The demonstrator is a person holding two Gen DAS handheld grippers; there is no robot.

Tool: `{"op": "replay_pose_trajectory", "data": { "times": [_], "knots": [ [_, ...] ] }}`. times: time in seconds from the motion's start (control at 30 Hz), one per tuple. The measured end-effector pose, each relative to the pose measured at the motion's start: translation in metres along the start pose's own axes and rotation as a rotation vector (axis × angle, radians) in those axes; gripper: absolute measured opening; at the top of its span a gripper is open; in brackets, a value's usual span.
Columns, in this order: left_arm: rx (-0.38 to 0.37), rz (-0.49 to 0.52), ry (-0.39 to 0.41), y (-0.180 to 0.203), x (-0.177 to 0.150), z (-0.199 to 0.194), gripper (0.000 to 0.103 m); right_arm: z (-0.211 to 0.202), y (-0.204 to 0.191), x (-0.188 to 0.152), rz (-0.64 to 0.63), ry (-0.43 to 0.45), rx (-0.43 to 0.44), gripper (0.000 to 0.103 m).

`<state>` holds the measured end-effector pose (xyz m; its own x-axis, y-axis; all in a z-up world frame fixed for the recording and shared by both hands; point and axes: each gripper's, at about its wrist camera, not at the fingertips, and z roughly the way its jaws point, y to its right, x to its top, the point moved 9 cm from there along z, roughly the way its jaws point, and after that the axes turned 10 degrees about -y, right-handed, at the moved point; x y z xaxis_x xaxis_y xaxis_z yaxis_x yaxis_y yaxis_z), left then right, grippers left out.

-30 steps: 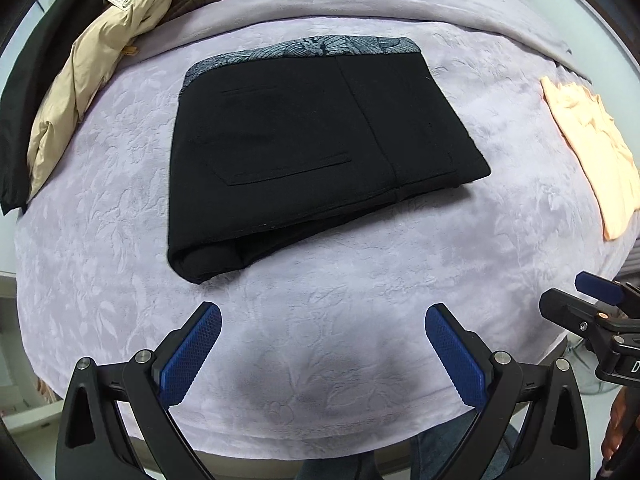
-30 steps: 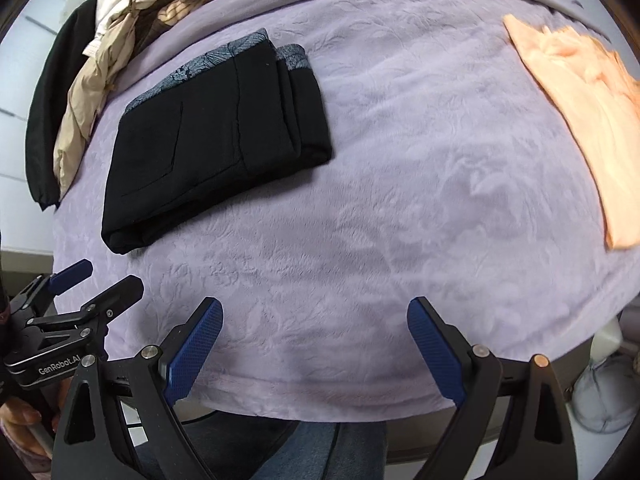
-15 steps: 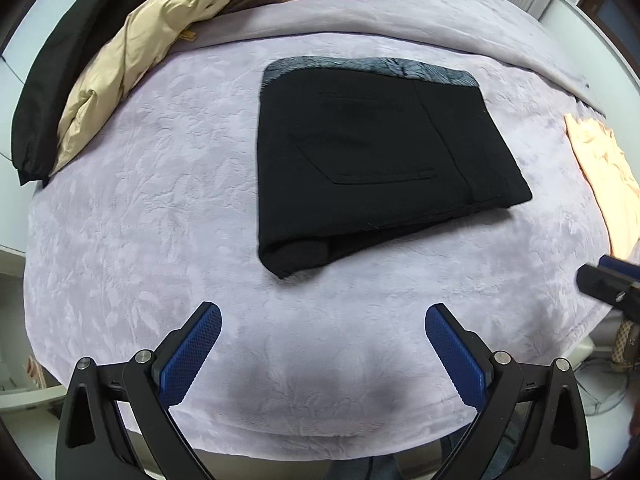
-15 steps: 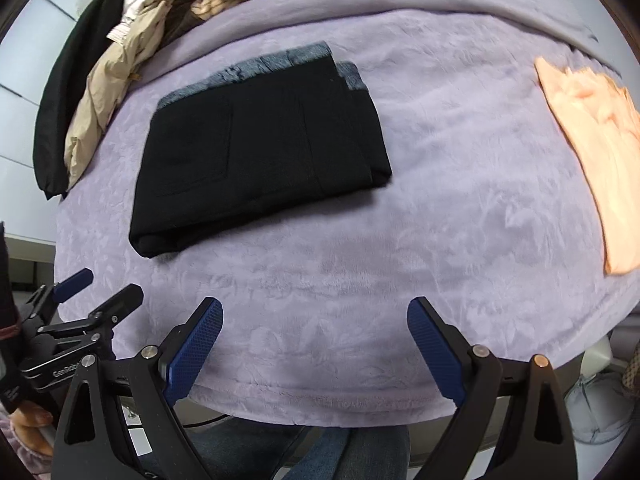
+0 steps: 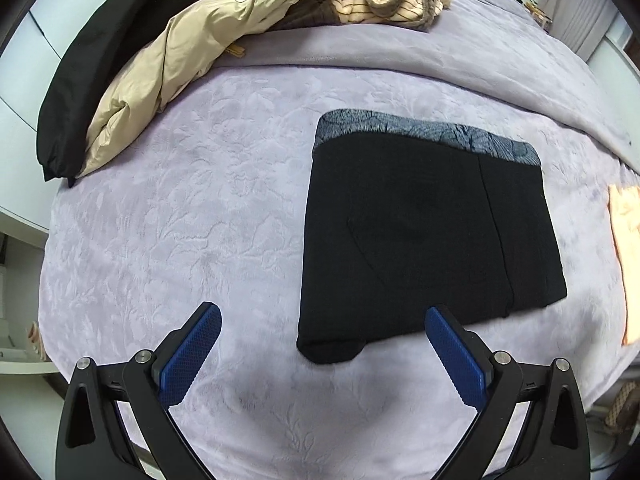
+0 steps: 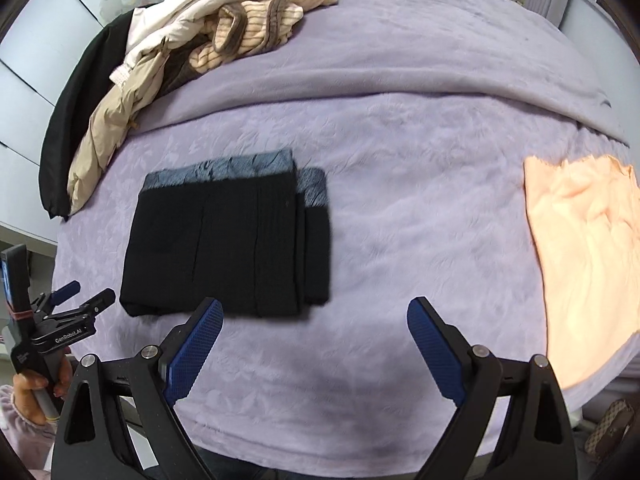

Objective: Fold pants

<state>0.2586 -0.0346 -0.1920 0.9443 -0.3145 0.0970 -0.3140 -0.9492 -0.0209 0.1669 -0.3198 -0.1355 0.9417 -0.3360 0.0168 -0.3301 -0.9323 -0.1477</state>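
The black pants (image 5: 424, 236) lie folded into a compact rectangle on the lilac bed cover (image 5: 180, 220), a grey patterned waistband along their far edge. In the right wrist view the same pants (image 6: 232, 240) sit left of centre. My left gripper (image 5: 320, 350) hovers open just short of the pants' near edge, nothing between its blue pads. My right gripper (image 6: 314, 340) is open too, over bare cover to the right of the pants' near corner. The left gripper (image 6: 86, 300) also shows at the left edge of the right wrist view, held by a hand.
A heap of clothes (image 5: 248, 12) with a beige coat and a black garment (image 5: 80, 80) lies at the far left of the bed. A folded peach cloth (image 6: 588, 248) rests at the right. The bed's near edge drops off just under both grippers.
Both grippers have risen and tilted, so more of the bed's far side shows. The left view has swung left, putting the pants to the right. The pants lie unmoved.
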Motion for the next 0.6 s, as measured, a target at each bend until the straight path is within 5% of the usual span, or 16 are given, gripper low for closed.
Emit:
{"op": "replay_pose_trajectory", "data": {
  "times": [0.23,0.6],
  "knots": [
    [0.02,-0.006,-0.005,0.009,0.025,0.008,0.102,0.014,0.017,0.034,0.01,-0.03,0.092,0.095],
    [0.044,-0.006,-0.047,0.017,0.04,0.03,0.102,0.072,0.026,0.024,0.057,-0.158,0.169,0.095]
  ]
}}
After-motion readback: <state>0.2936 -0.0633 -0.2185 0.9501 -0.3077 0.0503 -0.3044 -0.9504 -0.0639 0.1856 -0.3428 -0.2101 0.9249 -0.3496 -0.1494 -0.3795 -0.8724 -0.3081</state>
